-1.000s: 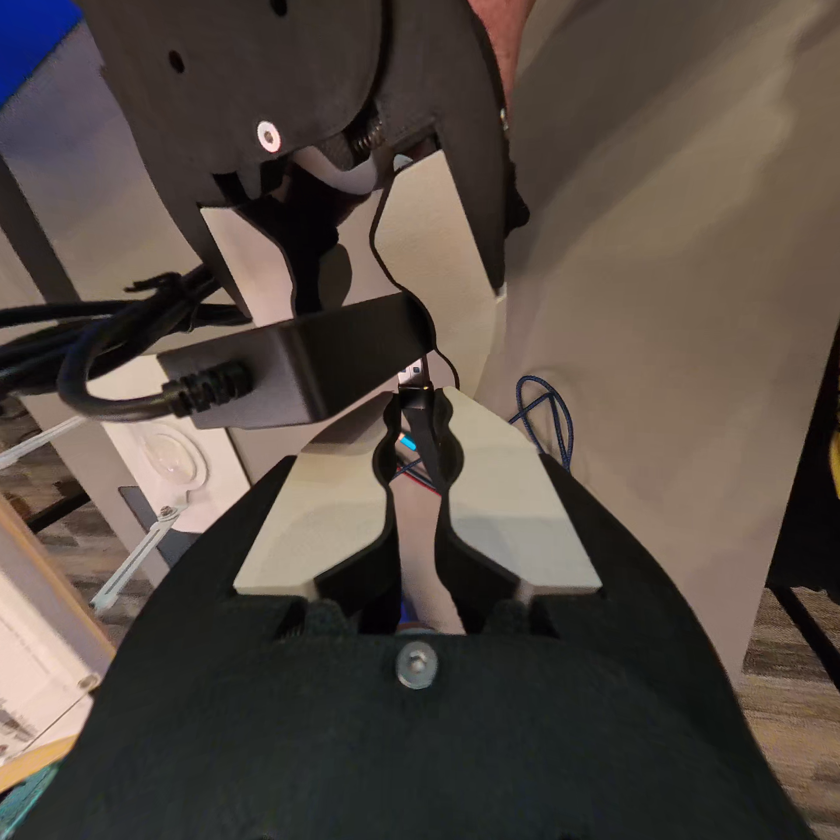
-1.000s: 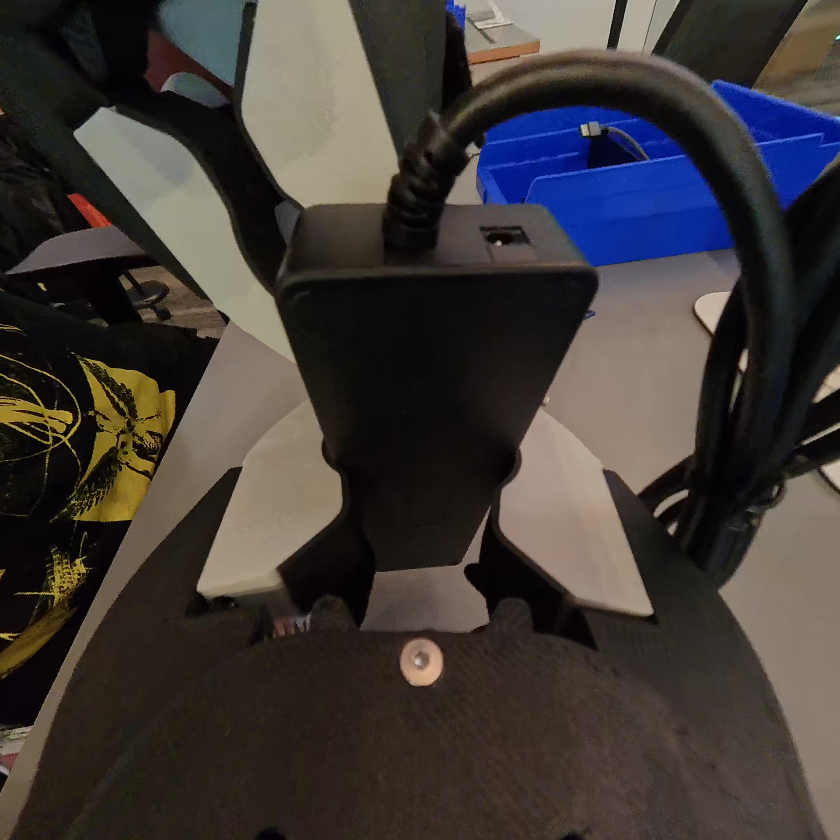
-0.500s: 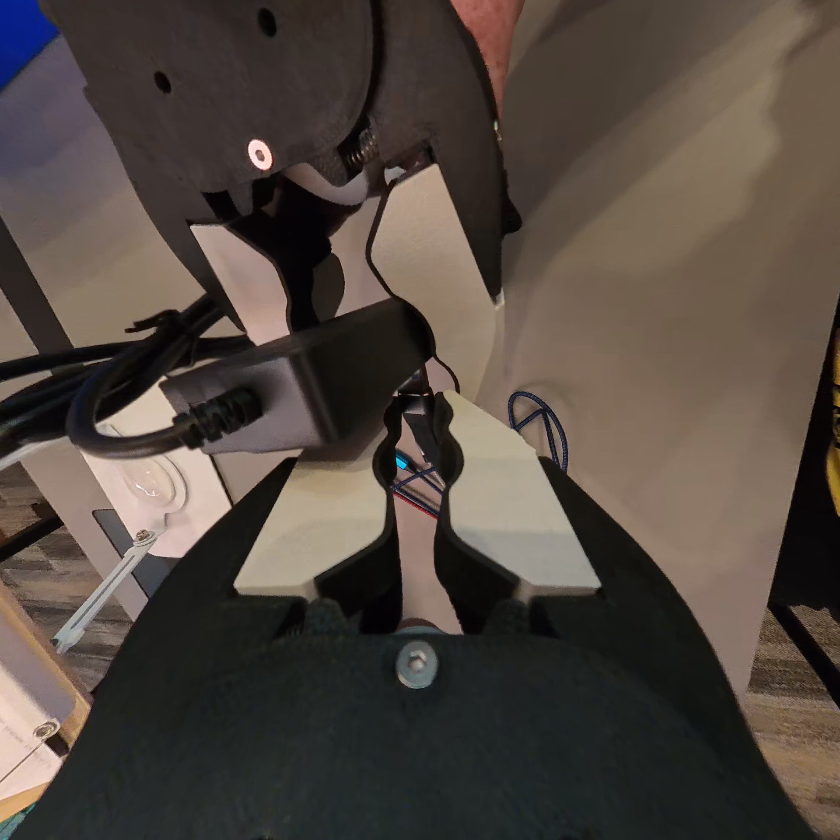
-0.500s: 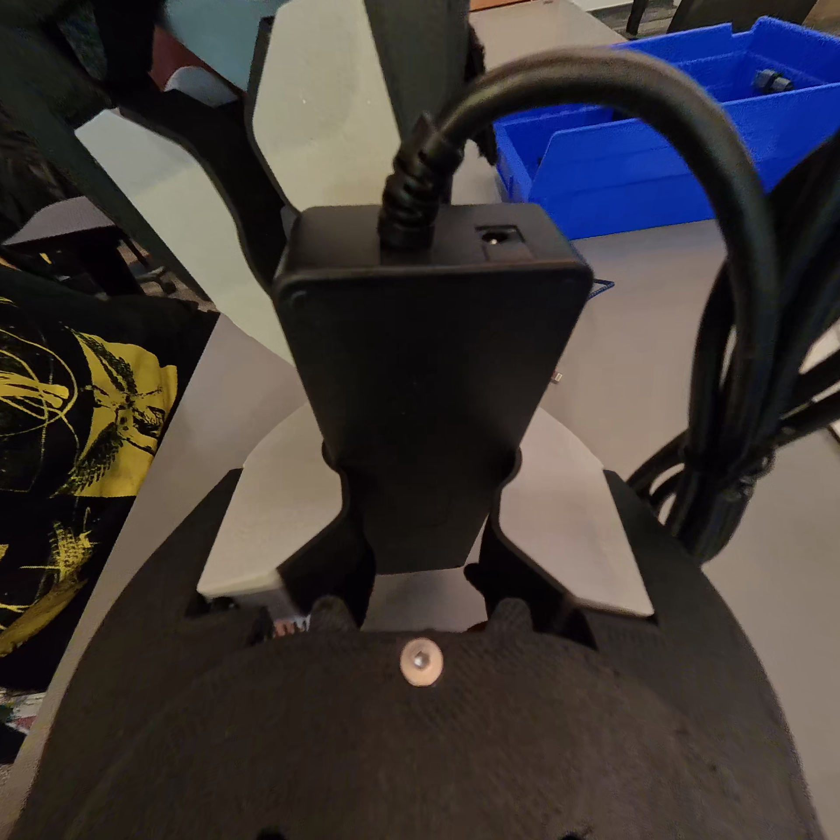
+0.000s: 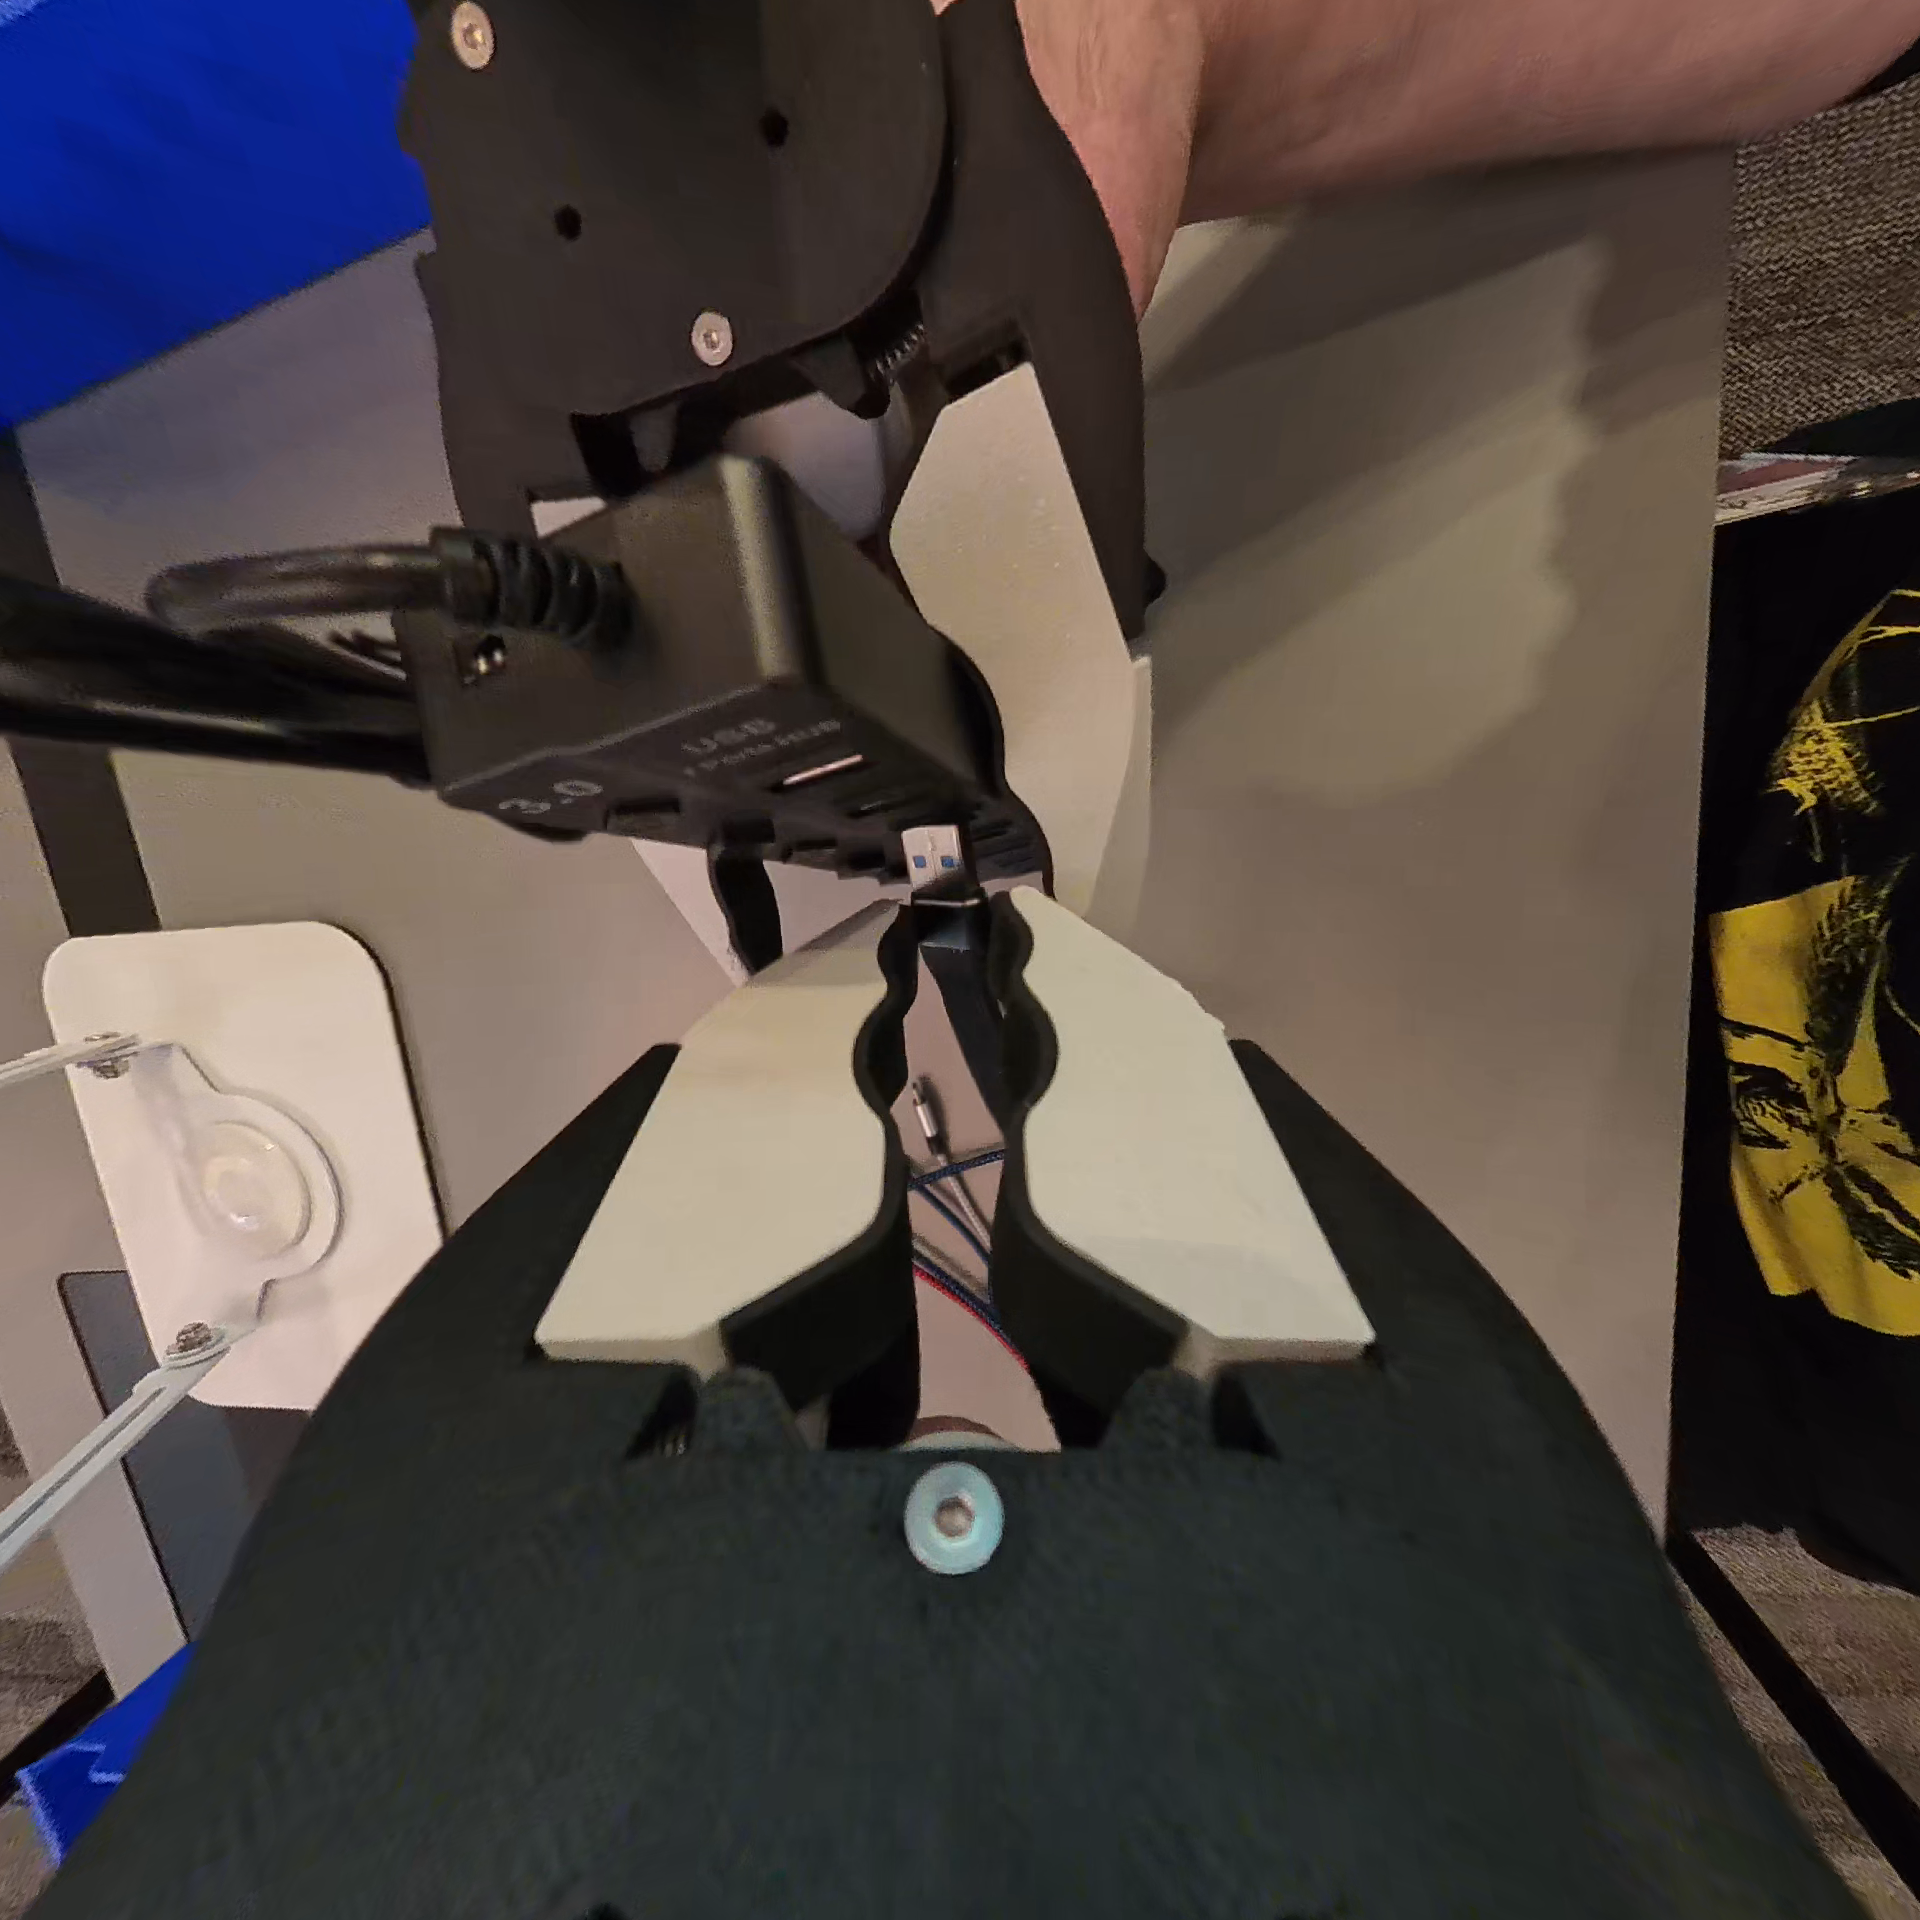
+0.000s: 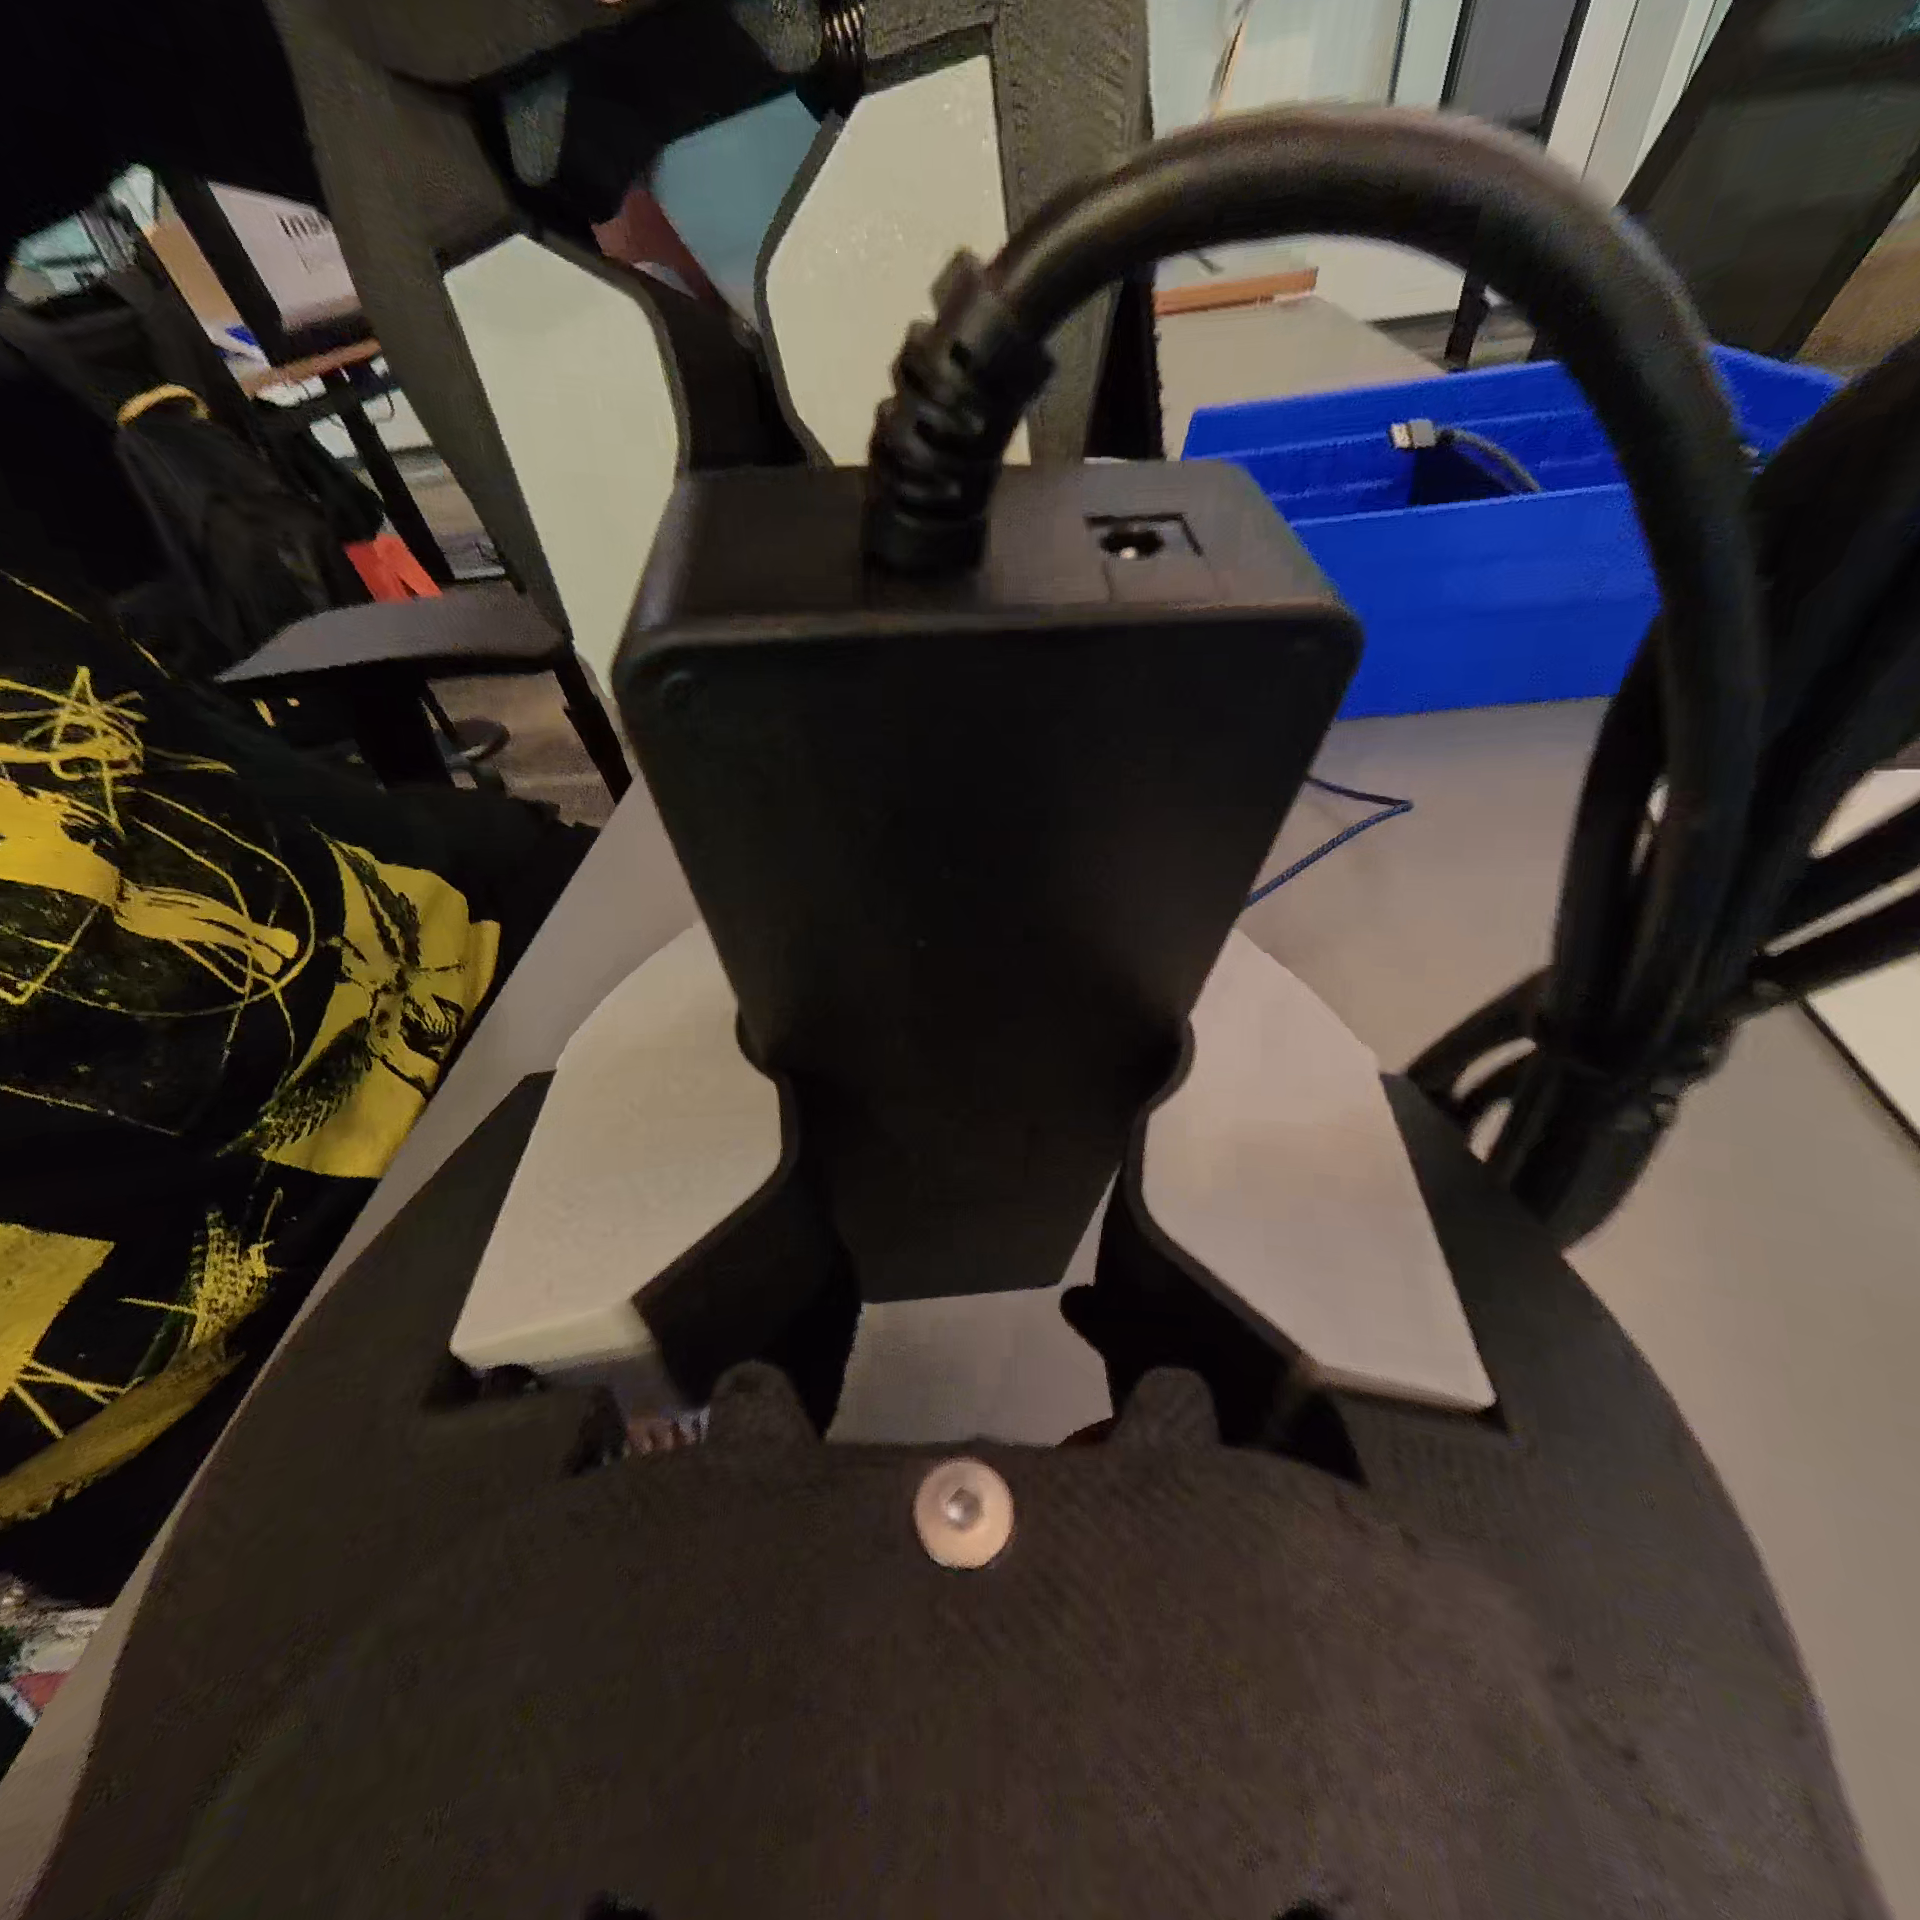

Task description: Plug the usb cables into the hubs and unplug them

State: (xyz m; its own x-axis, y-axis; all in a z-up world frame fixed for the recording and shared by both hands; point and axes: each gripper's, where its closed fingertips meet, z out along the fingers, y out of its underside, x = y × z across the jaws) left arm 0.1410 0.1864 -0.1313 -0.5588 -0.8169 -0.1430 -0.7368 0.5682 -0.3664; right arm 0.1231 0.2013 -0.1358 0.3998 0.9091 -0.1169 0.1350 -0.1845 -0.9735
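Across pale grey surface [image 6: 1558, 831], blue bin [image 6: 1475, 582] sitting at far edge, loose blue braided cable [image 6: 1340, 831] lying nearer. Above surface, right tongs [image 6: 961, 1039] clamping black usb hub [image 6: 977, 831] by its lower end, pads pressing both sides, thick black lead [image 6: 1455, 249] arching off hub's top. Left tongs [image 5: 951, 914] standing narrow, pinching dark usb plug [image 5: 961, 951]; its silver tip [image 5: 935, 857] poking up just at hub's port row [image 5: 831, 821], not seated.
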